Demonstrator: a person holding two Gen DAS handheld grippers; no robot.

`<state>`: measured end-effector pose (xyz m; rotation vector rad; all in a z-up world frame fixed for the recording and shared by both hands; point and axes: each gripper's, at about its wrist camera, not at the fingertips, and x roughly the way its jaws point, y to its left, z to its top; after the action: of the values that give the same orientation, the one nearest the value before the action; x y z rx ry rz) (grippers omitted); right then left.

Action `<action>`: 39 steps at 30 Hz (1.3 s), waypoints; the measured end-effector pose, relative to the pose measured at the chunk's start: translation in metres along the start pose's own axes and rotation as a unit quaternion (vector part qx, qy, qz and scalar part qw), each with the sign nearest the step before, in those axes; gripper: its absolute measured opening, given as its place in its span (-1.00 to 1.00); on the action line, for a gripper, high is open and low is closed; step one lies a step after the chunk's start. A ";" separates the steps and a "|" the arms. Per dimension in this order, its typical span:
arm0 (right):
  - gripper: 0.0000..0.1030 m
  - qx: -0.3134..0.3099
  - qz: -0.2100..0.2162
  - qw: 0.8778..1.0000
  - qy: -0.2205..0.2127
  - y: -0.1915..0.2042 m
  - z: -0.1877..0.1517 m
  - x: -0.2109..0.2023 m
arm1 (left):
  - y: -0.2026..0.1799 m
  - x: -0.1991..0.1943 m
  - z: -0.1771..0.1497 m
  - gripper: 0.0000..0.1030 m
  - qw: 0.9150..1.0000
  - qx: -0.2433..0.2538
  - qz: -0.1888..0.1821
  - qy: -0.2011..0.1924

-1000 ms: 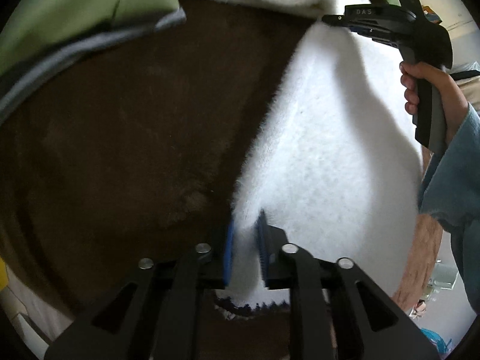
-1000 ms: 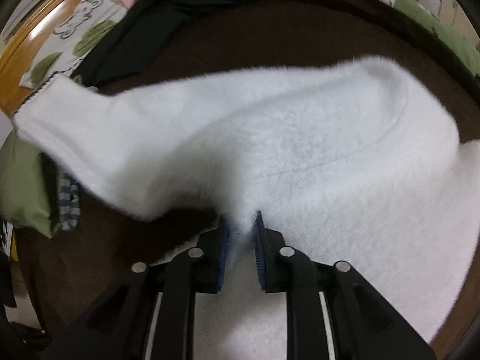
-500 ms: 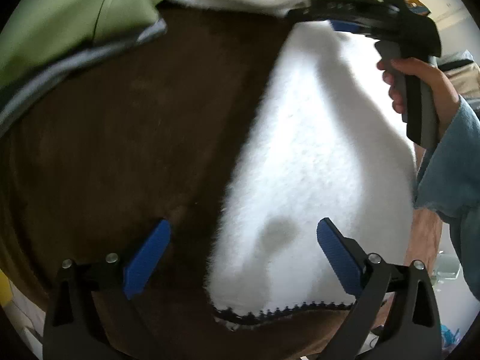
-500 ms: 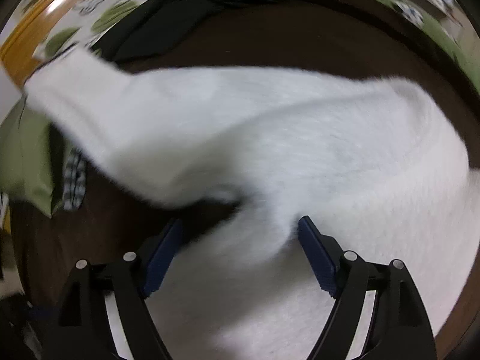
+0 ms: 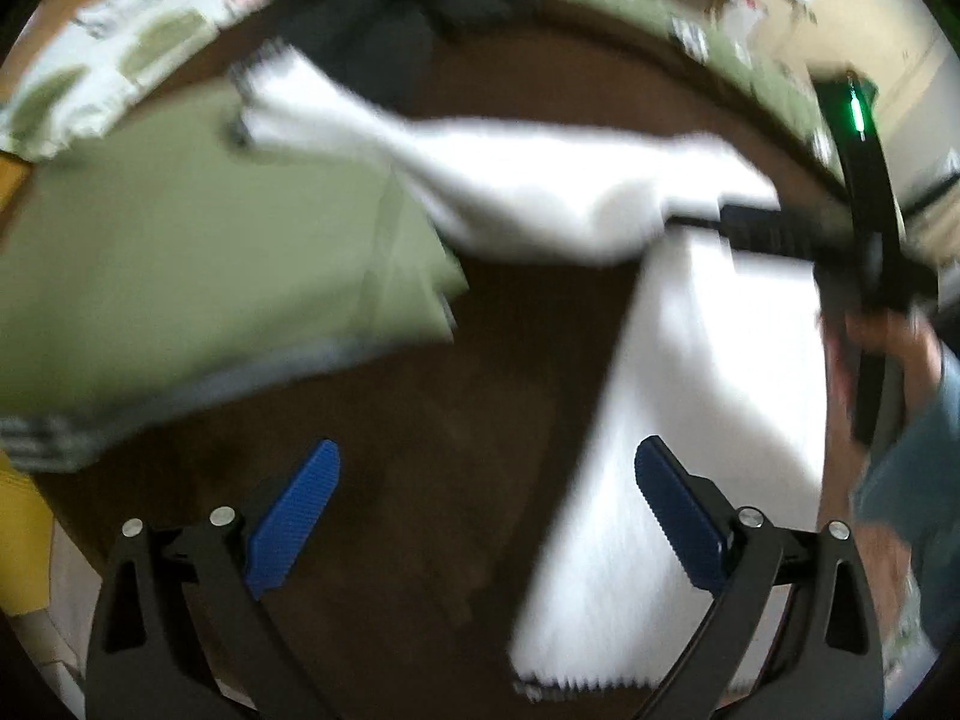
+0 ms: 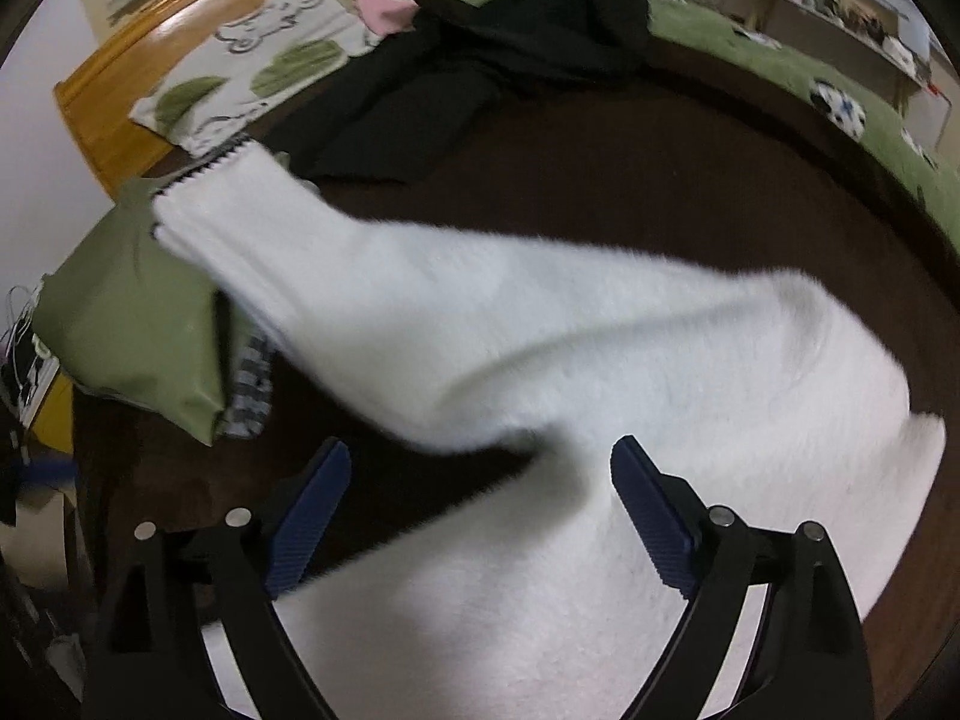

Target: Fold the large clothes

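White fleece garment (image 6: 600, 360) on brown bedspread (image 6: 660, 168)

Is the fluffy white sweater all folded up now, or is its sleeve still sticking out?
Not folded up yet. The white sweater lies on the brown cover, and its sleeve stretches out over the green pillow.
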<state>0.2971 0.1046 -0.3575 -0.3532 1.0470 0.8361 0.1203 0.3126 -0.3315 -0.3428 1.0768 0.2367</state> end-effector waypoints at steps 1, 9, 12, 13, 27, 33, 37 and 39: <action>0.73 -0.002 0.002 1.000 -0.001 0.001 0.001 -0.001 | 0.005 -0.006 0.007 0.87 1.000 -0.008 0.004 -0.018; 0.73 -0.009 0.006 1.000 -0.011 0.024 0.014 -0.006 | 0.050 -0.012 0.063 0.87 0.979 -0.146 0.005 -0.145; 0.73 0.002 0.004 1.000 -0.010 0.027 0.014 -0.002 | 0.045 0.002 0.066 0.87 0.974 -0.153 -0.002 -0.170; 0.73 0.009 0.001 1.000 -0.008 0.028 0.015 0.003 | 0.045 0.014 0.067 0.87 0.973 -0.156 -0.005 -0.170; 0.73 0.042 -0.036 0.998 0.000 0.023 0.033 0.021 | 0.065 0.078 0.097 0.80 0.966 -0.206 -0.021 -0.155; 0.73 0.075 -0.047 0.996 0.006 0.017 0.032 0.029 | 0.068 0.089 0.116 0.66 0.972 -0.193 -0.003 -0.137; 0.73 0.101 -0.055 0.993 0.012 0.010 0.028 0.033 | 0.081 0.096 0.120 -0.26 0.970 -0.209 0.009 -0.123; 0.73 0.109 -0.060 0.992 0.014 0.007 0.025 0.034 | 0.090 0.098 0.120 -0.40 0.966 -0.225 -0.006 -0.123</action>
<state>0.3151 0.1399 -0.3742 -0.2403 1.1208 0.6040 0.2310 0.4437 -0.3811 -0.7077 0.7675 0.5035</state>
